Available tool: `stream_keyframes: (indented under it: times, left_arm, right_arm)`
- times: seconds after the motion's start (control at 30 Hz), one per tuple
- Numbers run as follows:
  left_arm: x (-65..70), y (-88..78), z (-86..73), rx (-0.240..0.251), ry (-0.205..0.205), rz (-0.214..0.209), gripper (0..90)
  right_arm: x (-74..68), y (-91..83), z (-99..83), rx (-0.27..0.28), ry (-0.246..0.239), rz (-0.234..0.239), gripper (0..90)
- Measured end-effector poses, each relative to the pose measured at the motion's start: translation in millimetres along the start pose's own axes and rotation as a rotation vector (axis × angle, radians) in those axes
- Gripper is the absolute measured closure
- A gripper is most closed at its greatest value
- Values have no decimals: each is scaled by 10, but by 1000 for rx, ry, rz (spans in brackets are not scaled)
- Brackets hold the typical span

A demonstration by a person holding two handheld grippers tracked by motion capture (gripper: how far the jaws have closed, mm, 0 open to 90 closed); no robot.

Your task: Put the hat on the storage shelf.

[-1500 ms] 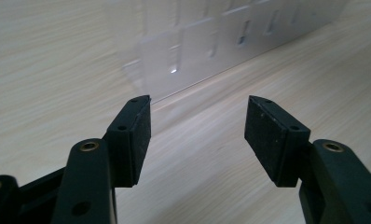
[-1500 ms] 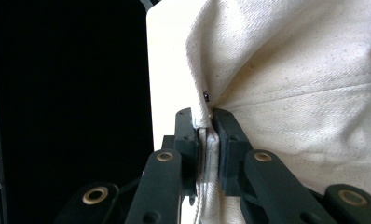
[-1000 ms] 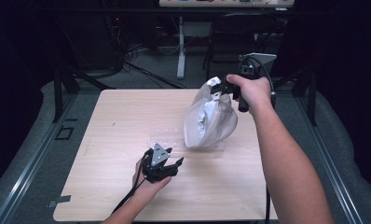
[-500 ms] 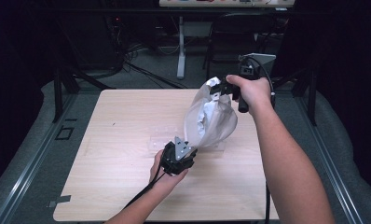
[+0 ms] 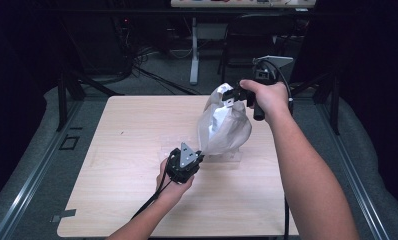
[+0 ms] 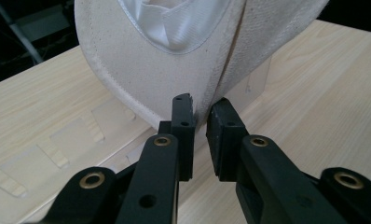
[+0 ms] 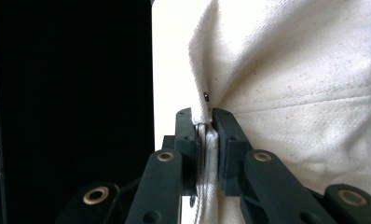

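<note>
You have a cream canvas bag (image 5: 222,127) with a white satin lining hanging upright above the bench (image 5: 122,165), its top edge pinched and lifted, its lower corner nipped low down. The cloth sags in soft folds.

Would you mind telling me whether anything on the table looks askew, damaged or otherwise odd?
Nothing looks damaged or spilled. The cream cloth bag hangs bunched and slanted because the right gripper pinches its top edge while the left gripper has just been closing on its lower edge. The clear plastic sheet lies flat on the table.
</note>
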State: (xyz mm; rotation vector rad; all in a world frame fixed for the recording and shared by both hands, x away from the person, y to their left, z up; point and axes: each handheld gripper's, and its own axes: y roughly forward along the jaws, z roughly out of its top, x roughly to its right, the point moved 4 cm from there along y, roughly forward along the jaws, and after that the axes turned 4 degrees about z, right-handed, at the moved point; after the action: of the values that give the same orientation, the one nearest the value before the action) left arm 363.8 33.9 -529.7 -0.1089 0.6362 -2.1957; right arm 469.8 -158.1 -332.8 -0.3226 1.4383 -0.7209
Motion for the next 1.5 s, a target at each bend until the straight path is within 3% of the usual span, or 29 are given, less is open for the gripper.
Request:
stream_keyframes:
  times: [0.33, 0.63, 0.8, 1.07, 1.4, 1.5]
  left_arm:
    - [-196, 8, -16, 37, -51, -99, 833]
    - [-217, 4, -132, 33, -91, -97, 834]
    - [-210, 10, -181, 20, -100, -77, 840]
    - [-231, 28, -277, 11, -207, -83, 843]
    - [-226, 53, -364, -27, -221, -74, 854]
    - [-247, 64, -387, -61, -214, -68, 854]
  right_arm:
    - [-26, 23, 4, 8, -7, -6, 818]
    - [16, 124, -10, -14, -6, 2, 817]
    - [27, 148, -10, -17, -13, -18, 816]
    - [90, 277, -23, -32, -7, -52, 815]
    - [177, 415, -55, -55, -14, -77, 815]
    - [196, 457, -69, -62, -17, -86, 815]
